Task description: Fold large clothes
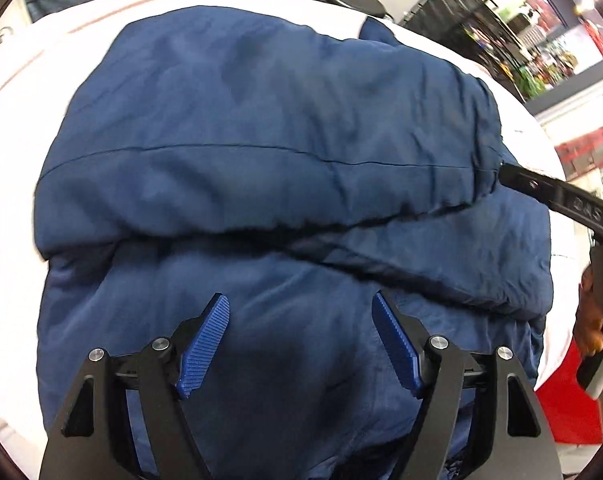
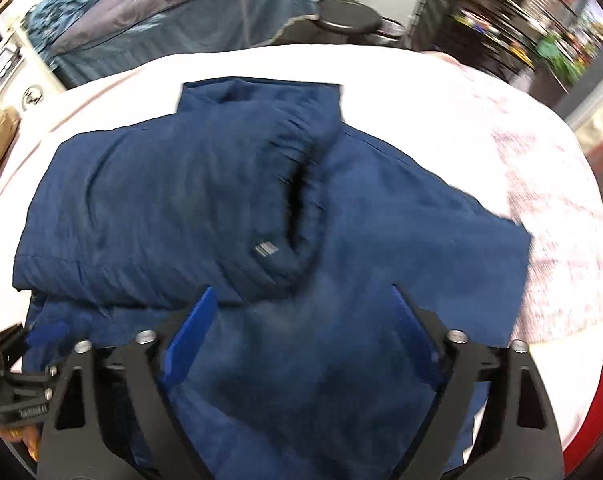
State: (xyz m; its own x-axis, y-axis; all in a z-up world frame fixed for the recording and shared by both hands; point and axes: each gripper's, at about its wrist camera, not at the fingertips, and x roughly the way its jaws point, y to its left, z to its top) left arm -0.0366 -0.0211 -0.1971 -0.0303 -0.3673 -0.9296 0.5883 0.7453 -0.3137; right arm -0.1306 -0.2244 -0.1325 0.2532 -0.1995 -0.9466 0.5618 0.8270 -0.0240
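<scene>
Navy padded jacket (image 1: 261,128) folded on white tablecloth (image 2: 441,92), filling frame centre; left gripper (image 1: 301,320) and right gripper (image 2: 301,312) both spread open, empty.

The large navy-blue padded jacket (image 1: 261,120) is soft matt cloth, faintly crinkled, with stitched seams and a small grey woven tag (image 2: 266,249). Beneath it the white fabric-covered worktop (image 1: 13,184) looks smooth and dull — pale pink lines run through it. The left gripper (image 1: 301,344) has matt black plastic arms, shiny round metal pins and ribbed blue plastic fingers (image 1: 205,348); the right gripper (image 2: 305,332) is the same make, its blue fingers (image 2: 189,340) blurred.
</scene>
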